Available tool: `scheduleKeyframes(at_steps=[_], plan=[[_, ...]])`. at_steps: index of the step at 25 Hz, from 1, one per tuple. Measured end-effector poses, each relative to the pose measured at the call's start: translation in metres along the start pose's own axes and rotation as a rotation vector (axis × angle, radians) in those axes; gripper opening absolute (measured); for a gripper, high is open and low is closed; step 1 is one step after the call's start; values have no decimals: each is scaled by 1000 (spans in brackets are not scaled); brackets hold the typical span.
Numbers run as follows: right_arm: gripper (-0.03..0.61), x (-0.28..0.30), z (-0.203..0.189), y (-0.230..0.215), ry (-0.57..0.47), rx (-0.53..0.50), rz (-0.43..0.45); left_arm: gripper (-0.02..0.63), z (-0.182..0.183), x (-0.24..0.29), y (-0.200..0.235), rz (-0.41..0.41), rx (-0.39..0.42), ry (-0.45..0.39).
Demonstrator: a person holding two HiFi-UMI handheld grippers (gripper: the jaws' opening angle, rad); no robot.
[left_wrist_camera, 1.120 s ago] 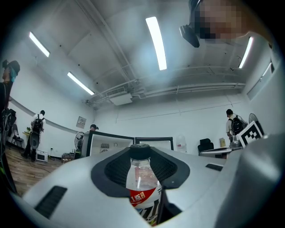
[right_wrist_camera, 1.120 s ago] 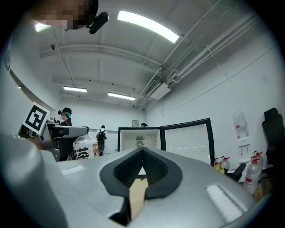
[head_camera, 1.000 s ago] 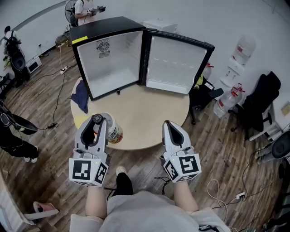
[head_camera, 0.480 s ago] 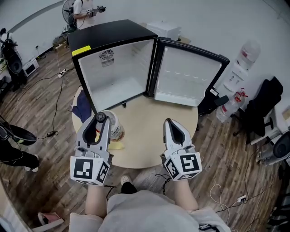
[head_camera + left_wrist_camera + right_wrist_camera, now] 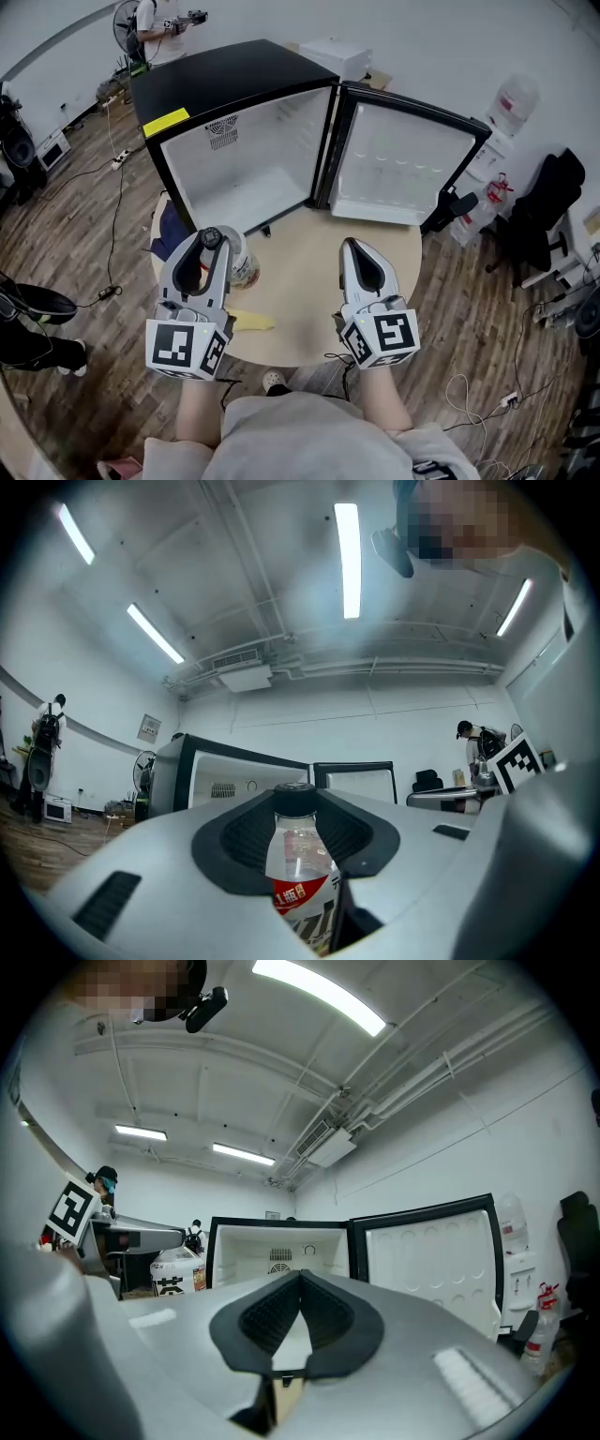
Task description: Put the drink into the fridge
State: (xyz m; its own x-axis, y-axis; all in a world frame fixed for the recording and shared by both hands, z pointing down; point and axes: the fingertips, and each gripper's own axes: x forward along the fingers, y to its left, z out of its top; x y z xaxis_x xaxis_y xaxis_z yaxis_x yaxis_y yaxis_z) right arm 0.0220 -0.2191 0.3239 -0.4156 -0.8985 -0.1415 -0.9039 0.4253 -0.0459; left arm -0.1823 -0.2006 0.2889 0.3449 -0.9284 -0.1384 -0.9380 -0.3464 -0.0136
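Note:
My left gripper [image 5: 211,240] is shut on the drink bottle [image 5: 236,263], a clear bottle with a black cap and a red and white label, held upright above the left part of the round table [image 5: 309,281]. In the left gripper view the bottle [image 5: 297,855] stands between the jaws with its cap just above them. The black fridge [image 5: 248,164] stands open on the table's far side, its white inside empty and its door [image 5: 403,164] swung out to the right. My right gripper [image 5: 350,247] hovers over the table's right half, shut and empty.
A yellow object [image 5: 249,321] lies on the table below the bottle, and a blue cloth [image 5: 169,234] hangs at the left edge. A person [image 5: 153,23] stands far back left. Water jugs [image 5: 511,98] and a black chair [image 5: 548,211] are at the right.
The fridge has come nearer and fills more of the view. Both grippers keep their places in the view, the left still holding the bottle. The yellow object on the table has come into sight.

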Motion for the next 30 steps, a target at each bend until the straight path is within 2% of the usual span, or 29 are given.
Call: scheduleKeyframes(at_steps=[11, 19, 30], plan=[[11, 35, -3, -3, -9, -17, -58, 140, -11, 41, 31, -59, -11, 10], [11, 54, -9, -22, 8, -23, -83, 139, -22, 79, 37, -81, -29, 27], [11, 123, -16, -46, 19, -39, 8, 138, -41, 154, 55, -41, -19, 53]])
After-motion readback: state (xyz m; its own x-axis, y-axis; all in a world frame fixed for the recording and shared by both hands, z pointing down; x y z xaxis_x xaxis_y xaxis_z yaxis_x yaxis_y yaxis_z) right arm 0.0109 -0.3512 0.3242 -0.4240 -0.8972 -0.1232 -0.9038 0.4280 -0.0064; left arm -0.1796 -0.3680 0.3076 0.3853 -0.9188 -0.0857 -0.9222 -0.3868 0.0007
